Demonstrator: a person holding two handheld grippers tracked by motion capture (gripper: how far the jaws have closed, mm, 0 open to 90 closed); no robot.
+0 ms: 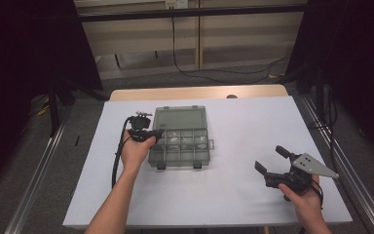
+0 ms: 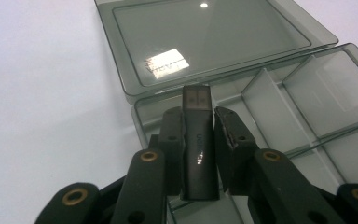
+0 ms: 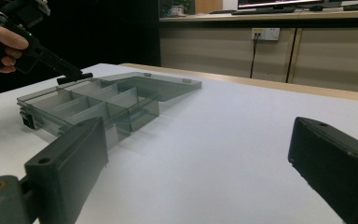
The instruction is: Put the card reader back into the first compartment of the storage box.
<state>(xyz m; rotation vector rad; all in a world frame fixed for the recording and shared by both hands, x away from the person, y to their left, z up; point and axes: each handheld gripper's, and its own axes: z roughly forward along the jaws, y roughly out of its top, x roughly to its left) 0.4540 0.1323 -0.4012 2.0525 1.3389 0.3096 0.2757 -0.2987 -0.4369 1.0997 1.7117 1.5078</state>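
- The left gripper [image 2: 199,122] is clenched on a black USB stick [image 2: 198,154]; its two pads press the stick's long sides, and the metal plug end juts out past the fingertips.
- In the high view the left gripper [image 1: 154,133] hangs over the left end of the compartment box [image 1: 181,154], with the stick held above the box's near-left compartments rather than resting in one.
- The plug end points toward the box's open lid [image 2: 205,42], which lies flat on the tabletop [image 1: 243,195] behind the tray, joined along the far edge.
- Thin upright dividers split the tray into cells; the ones to the right of the stick look bare in the left gripper view.
- The right gripper [image 1: 269,160] is released, jaws spread wide with nothing between them, well apart from the box on its right and nearer the front edge.
- Bare tabletop lies between the box and the right gripper, and a narrower strip runs left of the box to the table's left edge.
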